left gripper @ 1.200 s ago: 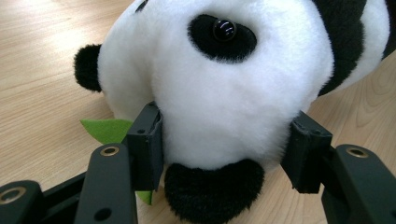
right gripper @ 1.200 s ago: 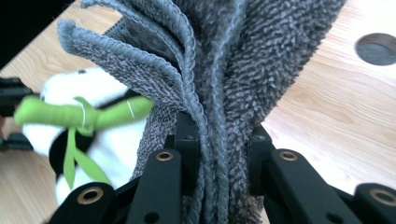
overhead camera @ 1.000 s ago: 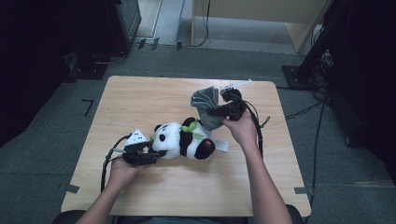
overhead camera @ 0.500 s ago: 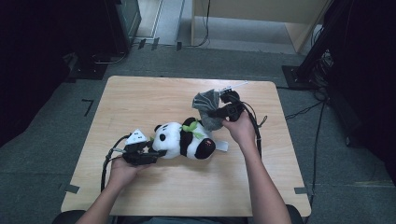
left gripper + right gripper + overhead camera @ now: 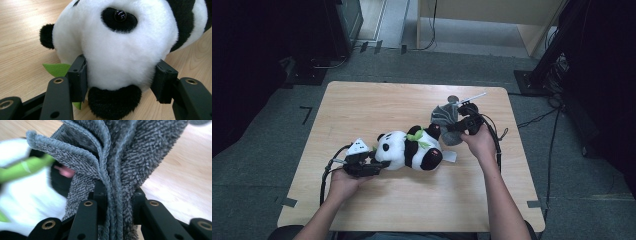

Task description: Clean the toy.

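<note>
A person sits at a light wooden desk [image 5: 362,105], forearms reaching in from the near edge, with a hand-held gripper in each hand. A black-and-white plush panda [image 5: 409,150] lies on its side near the middle of the desk, its head toward the person's left and a green leaf-shaped ribbon at its neck. The left hand-held gripper [image 5: 371,167] is held low over the desk at the panda's head; in the left gripper view its two black jaws stand partly open, one on each side of the white head [image 5: 117,50], with the pads pressing into the fur and holding it. One black ear sticks out between the jaws, and a bit of green felt [image 5: 57,68] shows by the left jaw. The right hand-held gripper [image 5: 452,127] is beyond the panda's back end, toward the far right of the desk. Its jaws are closed tight on a grey terry cloth [image 5: 446,117], which hangs bunched from them, close to the panda's black hind paw. In the right gripper view the folded layers of the cloth [image 5: 125,157] rise between the jaws, with the panda's white body and green ribbon blurred behind at the left.
</note>
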### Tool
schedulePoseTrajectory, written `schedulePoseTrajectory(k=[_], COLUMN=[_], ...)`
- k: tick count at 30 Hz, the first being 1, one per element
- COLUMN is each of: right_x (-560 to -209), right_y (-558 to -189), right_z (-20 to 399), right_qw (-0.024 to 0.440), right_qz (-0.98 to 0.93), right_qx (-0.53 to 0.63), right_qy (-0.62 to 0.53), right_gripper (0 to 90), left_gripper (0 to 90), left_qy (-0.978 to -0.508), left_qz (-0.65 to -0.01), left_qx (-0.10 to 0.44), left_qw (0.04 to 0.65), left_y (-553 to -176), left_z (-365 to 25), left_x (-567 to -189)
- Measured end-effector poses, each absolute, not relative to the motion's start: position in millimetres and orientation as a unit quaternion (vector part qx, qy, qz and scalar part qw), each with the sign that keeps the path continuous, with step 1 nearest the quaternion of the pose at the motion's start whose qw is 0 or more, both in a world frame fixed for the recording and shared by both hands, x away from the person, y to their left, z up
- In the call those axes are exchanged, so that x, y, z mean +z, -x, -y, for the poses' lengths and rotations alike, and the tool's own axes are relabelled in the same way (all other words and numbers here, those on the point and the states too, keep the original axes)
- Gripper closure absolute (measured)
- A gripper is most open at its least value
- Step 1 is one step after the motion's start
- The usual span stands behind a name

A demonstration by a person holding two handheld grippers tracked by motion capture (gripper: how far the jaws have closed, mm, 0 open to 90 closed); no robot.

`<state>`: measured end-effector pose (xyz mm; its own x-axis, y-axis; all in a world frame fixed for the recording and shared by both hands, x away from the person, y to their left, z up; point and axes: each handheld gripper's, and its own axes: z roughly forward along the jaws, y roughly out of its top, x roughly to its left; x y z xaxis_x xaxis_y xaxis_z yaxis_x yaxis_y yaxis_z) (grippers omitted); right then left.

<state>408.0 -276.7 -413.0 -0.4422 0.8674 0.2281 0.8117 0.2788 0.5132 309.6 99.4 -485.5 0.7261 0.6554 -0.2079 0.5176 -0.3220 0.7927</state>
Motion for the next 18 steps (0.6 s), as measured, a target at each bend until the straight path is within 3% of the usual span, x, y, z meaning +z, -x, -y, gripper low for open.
schedulePoseTrajectory(k=[7,18], right_x=[-390.2,-385.8], right_y=[-406.6,-421.9], right_z=[283.0,237.2], right_qw=[0.063,0.033], right_qz=[-0.779,-0.807], right_qx=[0.339,0.338], right_qy=[-0.524,-0.483], right_gripper=[74.7,74.5], left_gripper=[40.6,40.6], left_qy=[-0.809,-0.808], left_qz=[-0.363,-0.363], left_qx=[0.075,0.074], left_qw=[0.456,0.458], left_y=[-309.5,-309.9], left_z=[-99.3,-99.8], left_x=[-485.6,-485.8])
